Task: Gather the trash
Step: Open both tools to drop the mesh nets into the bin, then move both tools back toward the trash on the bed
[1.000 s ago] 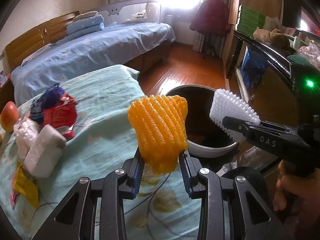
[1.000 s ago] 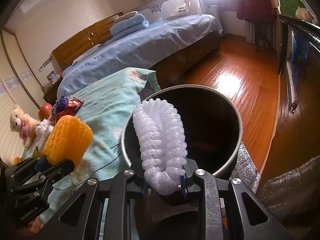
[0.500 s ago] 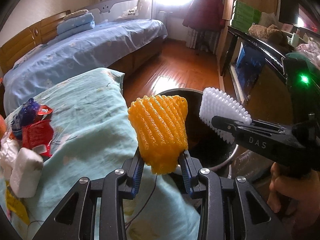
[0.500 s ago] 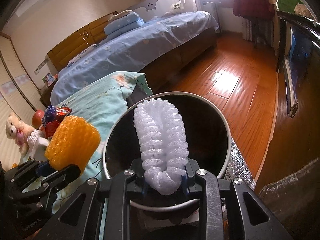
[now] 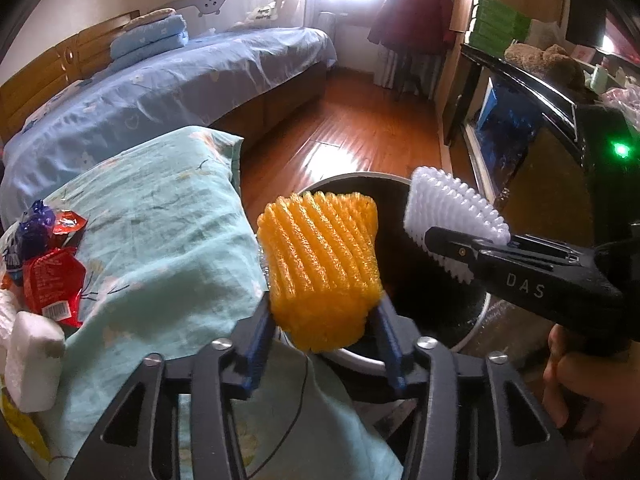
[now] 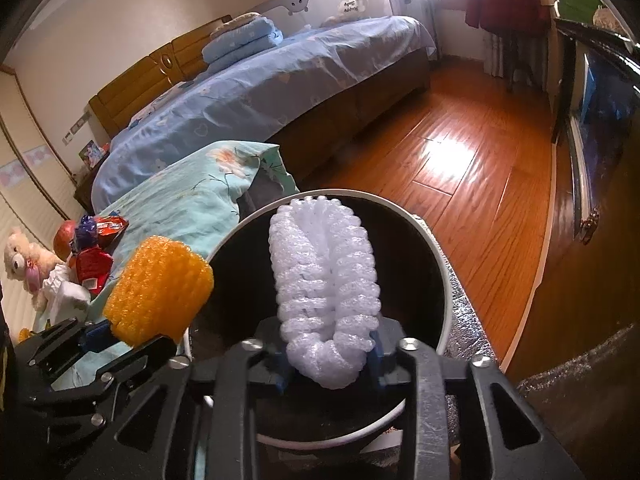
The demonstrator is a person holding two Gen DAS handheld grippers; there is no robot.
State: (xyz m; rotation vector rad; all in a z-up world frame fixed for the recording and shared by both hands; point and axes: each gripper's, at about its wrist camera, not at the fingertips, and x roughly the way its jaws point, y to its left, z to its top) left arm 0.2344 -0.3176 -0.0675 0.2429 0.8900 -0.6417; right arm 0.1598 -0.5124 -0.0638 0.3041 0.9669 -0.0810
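You hold the orange foam net (image 5: 320,268) in your left gripper (image 5: 322,344) and the white foam net (image 6: 326,292) in your right gripper (image 6: 330,364), both poised over the dark mouth of the trash bin (image 6: 438,264) so they can drop straight in. Both pairs of fingers are opening; each net still sits between its pads, the orange one with a gap showing on its right side. The bin stands on the floor just beside the corner of the teal-covered desk (image 5: 168,208). More litter waits at the desk's left edge: red wrappers (image 5: 52,284) and a white foam block (image 5: 34,360). Nothing blocks the drop.
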